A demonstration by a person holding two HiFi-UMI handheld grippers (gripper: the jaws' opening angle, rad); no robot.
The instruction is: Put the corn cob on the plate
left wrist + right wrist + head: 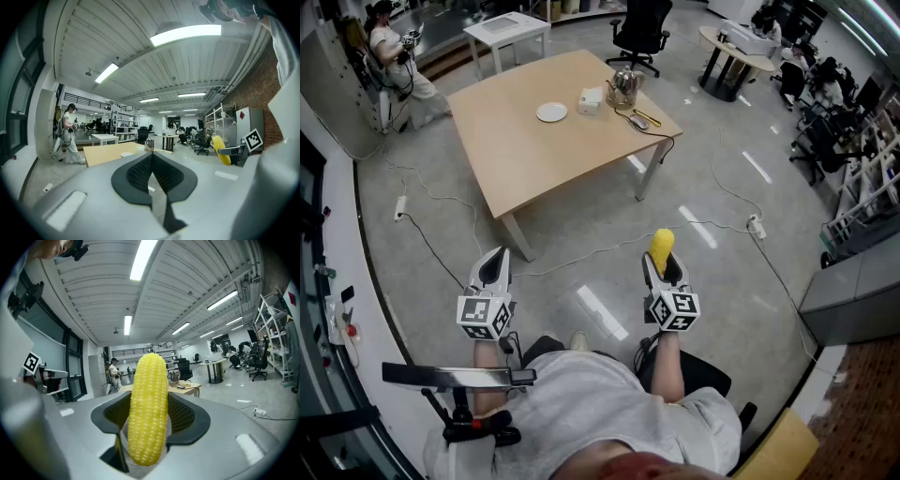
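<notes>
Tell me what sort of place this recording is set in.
Most likely an open-plan office or lab workspace. A large wooden table stands in the open, there are swivel office chairs beyond it, metal shelving racks line one side, and ceiling strip lights run overhead.

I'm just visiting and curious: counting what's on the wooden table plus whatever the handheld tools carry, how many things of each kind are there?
plate: 1
white box: 1
metal kettle: 1
small grey item, too small to identify: 1
corn cob, carried, not on the table: 1
Total: 5
</notes>
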